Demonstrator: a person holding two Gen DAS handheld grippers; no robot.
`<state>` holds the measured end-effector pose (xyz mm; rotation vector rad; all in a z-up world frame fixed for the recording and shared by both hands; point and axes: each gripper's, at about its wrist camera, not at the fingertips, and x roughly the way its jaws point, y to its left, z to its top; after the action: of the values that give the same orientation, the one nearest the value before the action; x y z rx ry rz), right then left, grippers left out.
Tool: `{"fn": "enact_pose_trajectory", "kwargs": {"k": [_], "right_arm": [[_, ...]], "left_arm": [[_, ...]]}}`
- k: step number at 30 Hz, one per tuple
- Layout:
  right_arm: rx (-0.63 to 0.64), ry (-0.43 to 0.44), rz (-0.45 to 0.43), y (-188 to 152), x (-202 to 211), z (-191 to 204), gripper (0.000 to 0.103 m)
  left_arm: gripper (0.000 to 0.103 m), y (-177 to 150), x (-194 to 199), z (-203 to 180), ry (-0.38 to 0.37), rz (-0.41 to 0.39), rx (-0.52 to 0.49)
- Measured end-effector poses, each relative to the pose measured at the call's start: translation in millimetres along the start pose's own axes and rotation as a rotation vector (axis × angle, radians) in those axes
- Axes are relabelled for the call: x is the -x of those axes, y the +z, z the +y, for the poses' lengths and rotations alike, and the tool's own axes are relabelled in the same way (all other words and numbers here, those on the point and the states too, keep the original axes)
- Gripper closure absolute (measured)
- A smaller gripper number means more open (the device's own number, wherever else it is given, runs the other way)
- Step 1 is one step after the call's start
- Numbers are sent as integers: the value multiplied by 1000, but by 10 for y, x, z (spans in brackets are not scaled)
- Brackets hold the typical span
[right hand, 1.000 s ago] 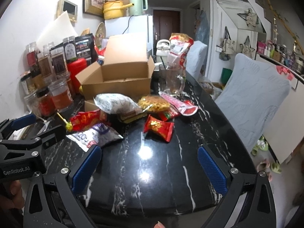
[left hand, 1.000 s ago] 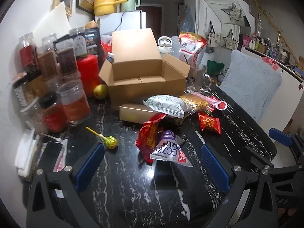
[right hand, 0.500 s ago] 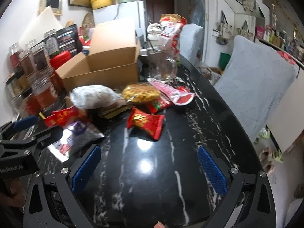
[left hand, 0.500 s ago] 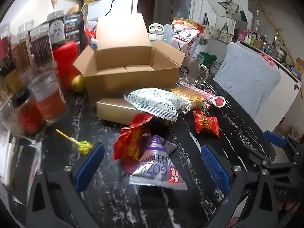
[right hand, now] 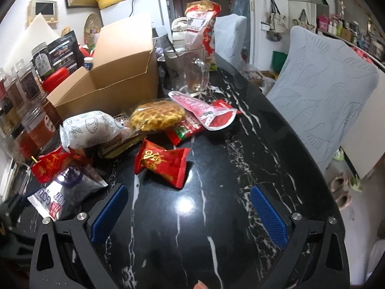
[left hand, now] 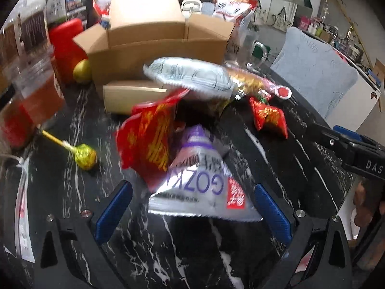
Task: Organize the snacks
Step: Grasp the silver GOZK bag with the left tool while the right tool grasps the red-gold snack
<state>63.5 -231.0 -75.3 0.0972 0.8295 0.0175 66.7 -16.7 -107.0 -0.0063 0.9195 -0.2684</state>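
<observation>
Closer now than a second ago, the left gripper (left hand: 190,207) has come forward over the black marble table (right hand: 216,228) until the silver-and-purple snack packet (left hand: 199,185) lies between its blue pads, jaws wide and not touching it. Motion blur smears the left wrist view. The right gripper (right hand: 189,213) has also advanced, its jaws wide over bare tabletop, with the red snack packet (right hand: 161,163) lying just ahead of it.

Most snacks sit heaped toward the table's left side: a red-and-gold packet (left hand: 149,139) leaning on the silver-and-purple one, a white printed packet (right hand: 89,127), a waffle in clear wrap (right hand: 157,116), a pink pouch (right hand: 204,113). A green lollipop (left hand: 84,155) lies apart, nearer the left edge. Behind the heap stands an open cardboard box (right hand: 115,82) with a glass mug (right hand: 190,72) beside it. Jars (right hand: 28,110) line the left edge against the wall. A chair with a pale blue cover (right hand: 320,106) stands at the right edge.
</observation>
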Motion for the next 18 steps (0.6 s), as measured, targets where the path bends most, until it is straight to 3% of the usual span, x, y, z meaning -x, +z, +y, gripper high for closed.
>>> {"fn": "enact_pose_trajectory", "kwargs": {"k": [3,6,12,14,15,18], "right_arm": [[11,-1,15,21,-69,12,0],[16,-9,27,32,-131,15,0],[7,21,49,74,-242,42,0],[11,18,55,84,-265,50,0],[10,15,55,89,-272,44,0],[4,11,55,105,-279,20,0]], "left_arm": [[4,46,198,19,-36,-56,-7],[4,148,374,-39,-4,-107,-55],[4,280,408,-111,-10,-126,-88],[11,308,335,-128,-20,-117,-103],[21,323,301,-132,-20,-102,-104],[23,352,275,-132,-50,-87,-94]]}}
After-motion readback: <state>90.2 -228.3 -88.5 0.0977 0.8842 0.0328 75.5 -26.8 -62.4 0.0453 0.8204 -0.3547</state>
